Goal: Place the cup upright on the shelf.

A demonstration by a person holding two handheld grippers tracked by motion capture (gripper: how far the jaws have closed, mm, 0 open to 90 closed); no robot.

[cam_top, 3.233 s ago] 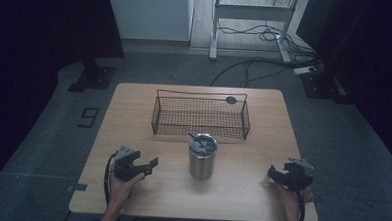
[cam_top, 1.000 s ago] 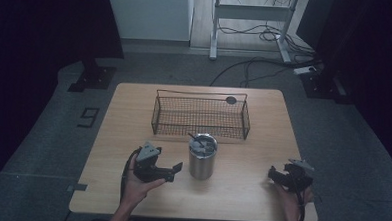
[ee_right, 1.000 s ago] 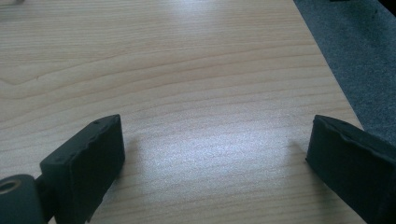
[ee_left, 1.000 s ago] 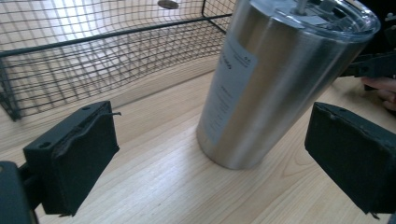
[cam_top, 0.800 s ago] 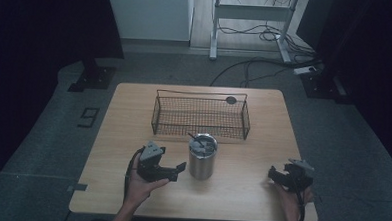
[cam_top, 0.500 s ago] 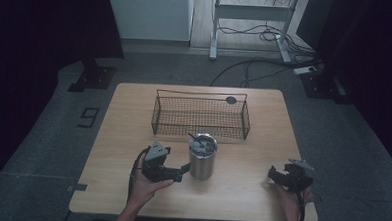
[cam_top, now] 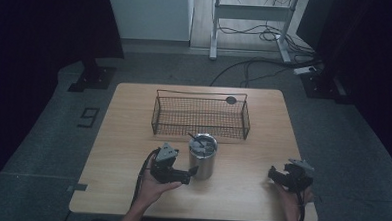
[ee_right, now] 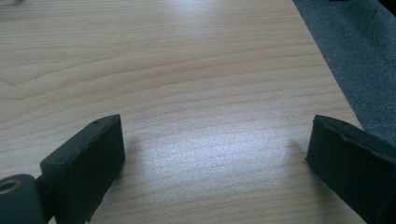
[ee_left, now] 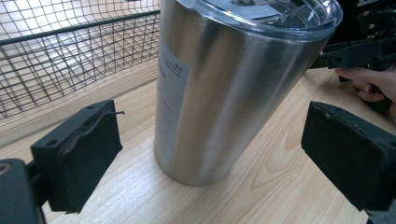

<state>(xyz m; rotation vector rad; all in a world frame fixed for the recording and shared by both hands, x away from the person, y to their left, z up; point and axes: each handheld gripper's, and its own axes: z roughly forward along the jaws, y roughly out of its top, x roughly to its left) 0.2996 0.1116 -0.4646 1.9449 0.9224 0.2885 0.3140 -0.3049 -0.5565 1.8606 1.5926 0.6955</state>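
Two open grippers: left gripper (ee_left: 205,158), jaws just closing, straddles the steel tumbler (ee_left: 224,88) untouched; high view adds the wire basket (cam_top: 201,115) behind and right gripper (cam_top: 274,175) empty.

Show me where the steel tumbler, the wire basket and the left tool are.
steel tumbler (ee_left: 224,93): left gripper view, its side wall.
wire basket (cam_top: 201,117): high view, its mesh floor.
left tool (cam_top: 191,174): high view, between its tips.

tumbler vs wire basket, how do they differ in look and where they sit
The steel tumbler is a solid, shiny, upright cylinder with a clear lid; the wire basket is a dark, open mesh, low and wide. The tumbler stands between the left gripper's open jaws; the basket sits farther back, with no gripper at it. Both rest on the wooden table.
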